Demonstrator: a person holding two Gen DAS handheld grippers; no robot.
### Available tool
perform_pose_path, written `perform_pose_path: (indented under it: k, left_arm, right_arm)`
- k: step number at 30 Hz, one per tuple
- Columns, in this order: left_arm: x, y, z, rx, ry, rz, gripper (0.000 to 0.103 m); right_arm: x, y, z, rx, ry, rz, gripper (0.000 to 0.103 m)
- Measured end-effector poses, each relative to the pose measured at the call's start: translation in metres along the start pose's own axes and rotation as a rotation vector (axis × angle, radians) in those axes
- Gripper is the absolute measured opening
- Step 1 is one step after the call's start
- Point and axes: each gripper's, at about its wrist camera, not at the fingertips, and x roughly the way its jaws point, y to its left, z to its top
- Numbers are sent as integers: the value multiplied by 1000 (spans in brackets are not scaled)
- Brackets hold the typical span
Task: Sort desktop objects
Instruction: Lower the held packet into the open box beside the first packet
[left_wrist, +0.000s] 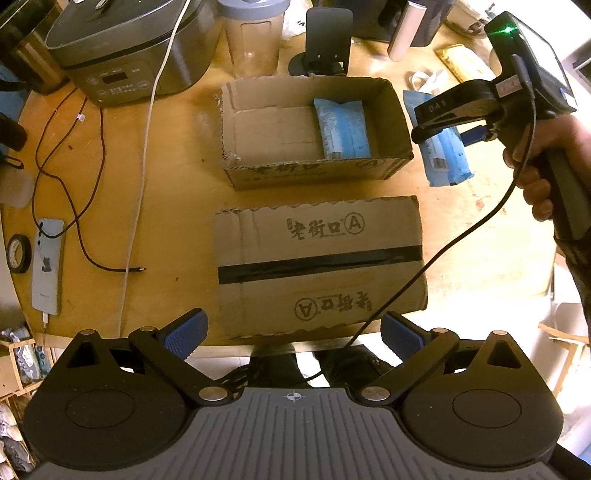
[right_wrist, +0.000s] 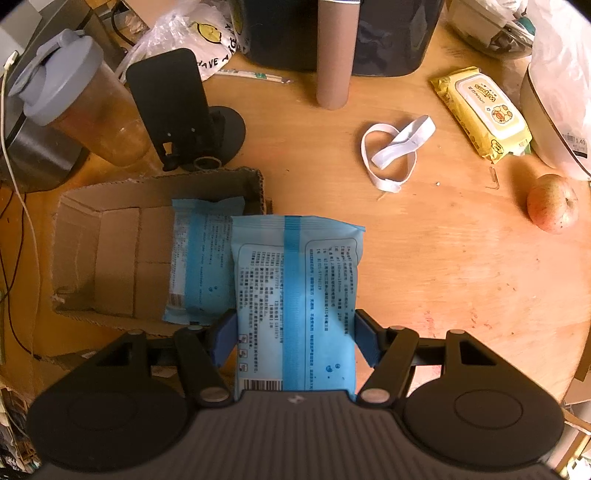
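My right gripper (right_wrist: 293, 338) is shut on a blue tissue pack (right_wrist: 295, 291), lifted beside the right wall of an open cardboard box (right_wrist: 96, 240). In the left wrist view the same held pack (left_wrist: 445, 158) shows under the right gripper (left_wrist: 448, 127), just right of the box (left_wrist: 391, 162). A second blue pack (right_wrist: 199, 258) lies inside the box at its right end (left_wrist: 341, 127). My left gripper (left_wrist: 293, 332) stands open over the table's near edge, with nothing between its fingers, above an upside-down taped carton (left_wrist: 317, 258).
A rice cooker (left_wrist: 129, 48), cables, a phone (left_wrist: 46, 262) and a tape roll (left_wrist: 16, 253) lie to the left. A shaker bottle (right_wrist: 85, 107), black stand (right_wrist: 181, 107), white strap (right_wrist: 395, 147), yellow wipes (right_wrist: 484, 110) and an apple (right_wrist: 552, 203) lie around the box.
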Motion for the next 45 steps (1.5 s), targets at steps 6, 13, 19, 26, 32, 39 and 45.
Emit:
perform_pose_path:
  k: [6, 13, 19, 26, 32, 39, 45]
  left_arm:
    - [1, 5, -2, 0, 1, 0, 103]
    - [1, 11, -4, 1, 0, 3, 103]
    - [1, 15, -5, 3, 0, 1, 103]
    - [1, 20, -6, 7, 0, -1, 103]
    - [1, 24, -6, 7, 0, -5, 103]
    - [1, 31, -6, -1, -3, -11, 103]
    - [1, 37, -7, -11, -4, -17, 103]
  right_arm:
    - [0, 9, -1, 15, -4, 0, 65]
    - [1, 20, -2, 24, -7, -1, 65]
    - [2, 29, -3, 29, -10, 0, 65]
    - [3, 38, -3, 31, -11, 1, 65]
    - [3, 48, -1, 26, -5, 1, 65]
    - [5, 61, 3, 12, 24, -6, 65]
    - [11, 71, 7, 3, 61, -10, 65]
